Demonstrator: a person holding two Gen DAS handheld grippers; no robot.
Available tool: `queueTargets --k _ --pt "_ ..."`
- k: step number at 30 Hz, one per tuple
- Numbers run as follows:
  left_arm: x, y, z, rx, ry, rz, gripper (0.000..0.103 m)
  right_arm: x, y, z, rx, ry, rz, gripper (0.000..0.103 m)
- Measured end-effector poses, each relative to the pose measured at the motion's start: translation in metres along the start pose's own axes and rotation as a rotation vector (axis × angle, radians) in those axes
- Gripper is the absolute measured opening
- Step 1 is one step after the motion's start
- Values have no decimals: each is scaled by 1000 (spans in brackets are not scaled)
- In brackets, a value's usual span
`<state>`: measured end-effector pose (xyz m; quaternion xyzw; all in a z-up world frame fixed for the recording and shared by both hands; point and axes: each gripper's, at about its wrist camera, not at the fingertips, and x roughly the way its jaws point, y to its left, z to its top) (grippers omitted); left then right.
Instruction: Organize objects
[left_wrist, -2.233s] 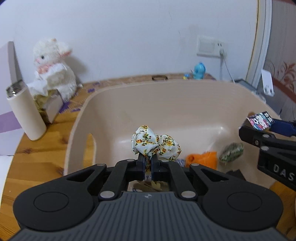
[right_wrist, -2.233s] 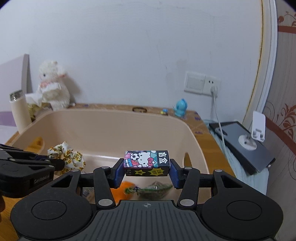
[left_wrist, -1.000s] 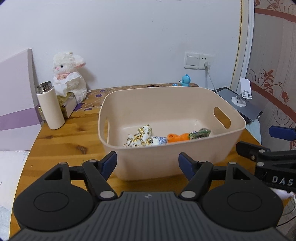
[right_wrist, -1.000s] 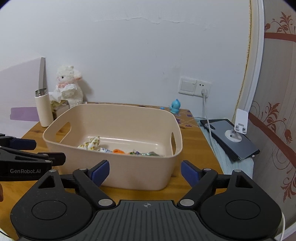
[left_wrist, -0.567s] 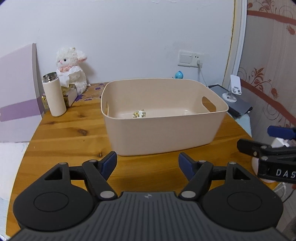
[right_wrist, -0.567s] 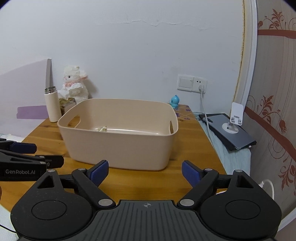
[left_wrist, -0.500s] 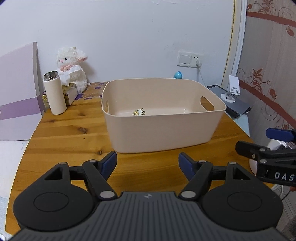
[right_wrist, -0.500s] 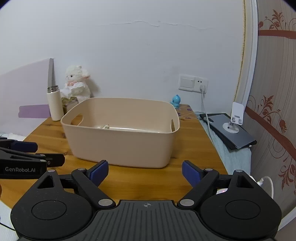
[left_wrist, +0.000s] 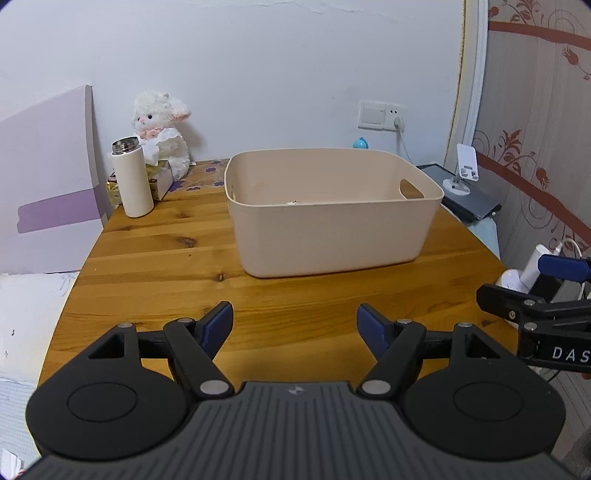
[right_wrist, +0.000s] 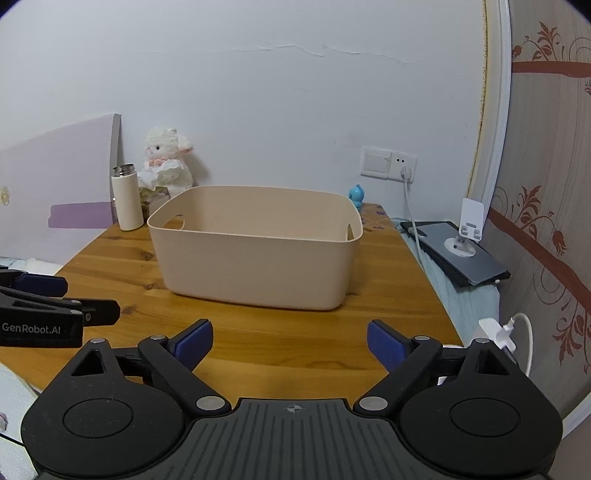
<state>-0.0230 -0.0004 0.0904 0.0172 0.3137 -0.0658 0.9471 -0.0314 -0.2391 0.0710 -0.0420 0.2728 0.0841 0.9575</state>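
Observation:
A beige plastic bin (left_wrist: 332, 229) with cut-out handles stands on the round wooden table (left_wrist: 155, 266); it also shows in the right wrist view (right_wrist: 255, 266). Its contents are hidden behind the near wall, except a small pale scrap (left_wrist: 293, 202) at the rim line. My left gripper (left_wrist: 294, 326) is open and empty, held back over the table's near edge. My right gripper (right_wrist: 290, 341) is open and empty, also back from the bin. Each gripper shows at the side of the other's view.
A white flask (left_wrist: 132, 177), a plush lamb (left_wrist: 160, 129) and a gold box stand at the back left by a lilac board (left_wrist: 44, 177). A blue figurine (right_wrist: 357, 195), wall socket and cable are behind. A tablet with a white stand (right_wrist: 458, 247) lies right.
Both grippers have let go of the floral cloth and the cartoon box into the bin, opened wide, and pulled back and down away from the bin to the table's near edge.

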Motion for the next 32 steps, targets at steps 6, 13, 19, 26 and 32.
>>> queueTargets --k 6,13,19,26,32 --pt "-13 0 -7 3 15 -24 76 -12 3 -7 -20 -8 -10 94" --pt "-23 -2 -13 8 28 -30 83 -20 6 -13 -34 -13 -15 98" --pt "-26 -6 -18 34 37 -34 87 -23 4 -18 -23 -4 -17 98" --pt "-26 -5 -22 34 53 -48 87 -27 6 -22 -23 -1 -21 99" --pt "-27 -4 -24 54 53 -56 89 -25 9 -23 -33 10 -16 100"
